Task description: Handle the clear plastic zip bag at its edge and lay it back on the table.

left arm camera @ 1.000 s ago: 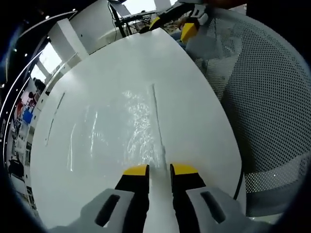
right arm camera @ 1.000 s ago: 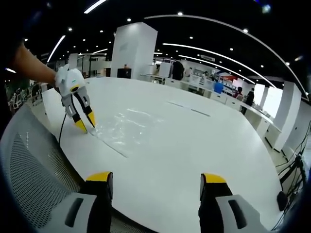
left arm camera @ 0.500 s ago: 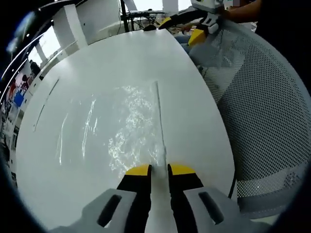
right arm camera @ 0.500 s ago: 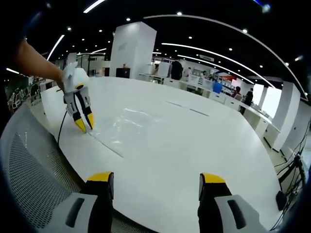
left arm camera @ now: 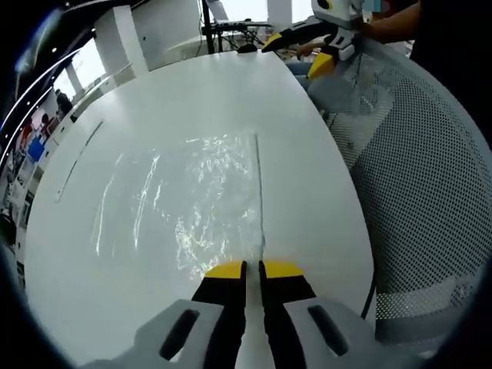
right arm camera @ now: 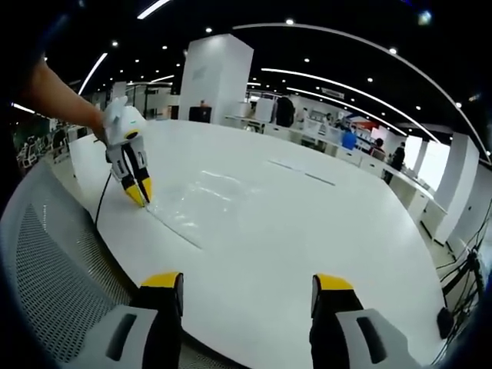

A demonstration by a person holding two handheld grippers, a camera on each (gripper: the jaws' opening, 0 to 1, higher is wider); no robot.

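The left gripper (left arm camera: 253,268), grey-bodied with yellow tips, has narrowed over the last second until its jaws nearly meet, pinching the near edge of the clear plastic zip bag (left arm camera: 184,201). The bag lies flat on the round white table (left arm camera: 192,100), near its rim. Judgement: the edge grasp is made; lifting comes next. The right gripper (right arm camera: 247,281) hangs wide and empty above the grey mesh chair back (right arm camera: 54,284). No legible writing is visible.

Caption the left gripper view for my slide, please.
Left tongs shut on the clear zip bag's edge, on the white table.
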